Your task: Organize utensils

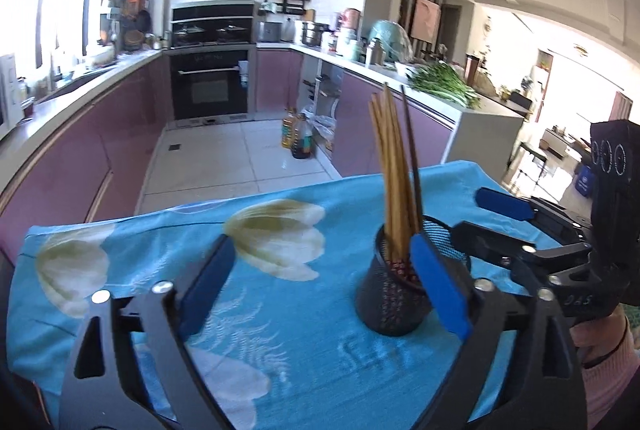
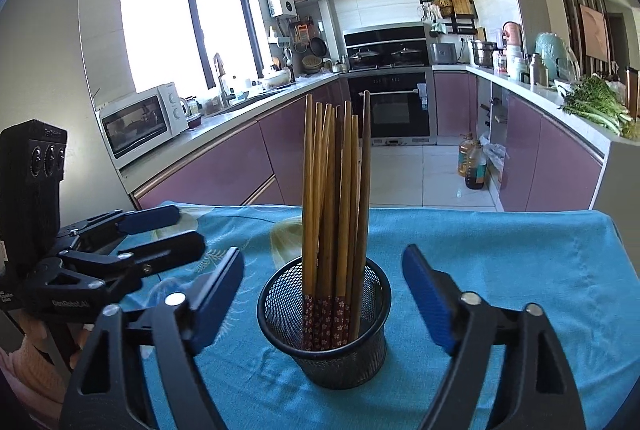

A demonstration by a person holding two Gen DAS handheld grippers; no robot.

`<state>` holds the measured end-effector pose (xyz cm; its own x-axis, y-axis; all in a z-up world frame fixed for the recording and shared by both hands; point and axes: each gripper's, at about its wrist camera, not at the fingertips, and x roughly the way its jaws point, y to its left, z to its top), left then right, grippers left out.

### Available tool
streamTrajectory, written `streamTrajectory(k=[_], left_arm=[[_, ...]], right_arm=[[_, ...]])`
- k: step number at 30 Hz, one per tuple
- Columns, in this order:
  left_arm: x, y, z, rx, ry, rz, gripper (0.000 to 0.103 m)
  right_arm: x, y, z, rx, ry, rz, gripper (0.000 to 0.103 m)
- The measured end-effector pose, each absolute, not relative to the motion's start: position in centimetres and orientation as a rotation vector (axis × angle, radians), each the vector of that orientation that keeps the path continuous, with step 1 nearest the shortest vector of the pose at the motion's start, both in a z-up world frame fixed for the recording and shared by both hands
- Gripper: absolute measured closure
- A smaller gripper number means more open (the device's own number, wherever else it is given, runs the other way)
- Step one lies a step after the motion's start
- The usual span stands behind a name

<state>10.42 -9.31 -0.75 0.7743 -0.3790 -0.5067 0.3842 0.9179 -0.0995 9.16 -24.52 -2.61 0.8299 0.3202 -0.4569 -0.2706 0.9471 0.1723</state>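
Several chopsticks (image 2: 334,214) stand bundled upright in a black mesh cup (image 2: 324,326) on the blue flowered cloth (image 2: 500,270) that covers the table, their patterned red ends down in the cup and their plain tips fanning slightly at the top; one darker stick leans at the edge of the bunch. The right gripper (image 2: 324,294) faces the cup squarely with its blue fingers (image 2: 424,294) spread wide, one on either side of the cup and touching nothing. The left gripper (image 1: 324,290) hangs off to the cup's side, fingers likewise wide apart and empty, its right finger just in front of the cup in its own view. No loose sticks show on the cloth, so the sorting looks close to done. The sticks are likely light, stiff and smooth, apt to slide or twist in a pinch, so a hold across the mid-shaft, square to the pads, seems safest. The cup looks light and top-heavy with its load; a nudge high up could tip it, so gripping low on its wall would be wiser.
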Motion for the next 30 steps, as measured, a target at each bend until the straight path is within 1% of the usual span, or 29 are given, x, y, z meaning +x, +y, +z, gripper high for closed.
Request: streamTrajectory(k=[2,3,10,18,24,30], left_arm=[[9.6,-8.2,-0.7,0.008,0.523,-0.371,0.006],[9.3,-7.6,-0.7,0.007,0.517,-0.353,0.006],[6.8,-3.6,-0.7,-0.016,0.459,-0.218,0.006],[3.0,0.0,-0.1,-0.013,0.341,-0.081,0.006],[1.1,1.4,0.6,-0.027,0.288,-0.042,0.006],[0.2,1.1,1.1,-0.018,0.247,-0.013,0.006]], right_arm=[[8.9,-24.6,-2.7,0.106,0.494,0.308,0.011],[8.8,-24.5,-2.7,0.108,0.489,0.305,0.006],[6.9,-23.2,-2.7,0.069,0.424,0.263,0.007],[4.9,-22.1,-2.3,0.049,0.335,0.219,0.007],[3.6,-21.4,-2.3,0.034,0.282,0.184,0.006],[2.8,-21.3,-2.4,0.037,0.263,0.158,0.006]])
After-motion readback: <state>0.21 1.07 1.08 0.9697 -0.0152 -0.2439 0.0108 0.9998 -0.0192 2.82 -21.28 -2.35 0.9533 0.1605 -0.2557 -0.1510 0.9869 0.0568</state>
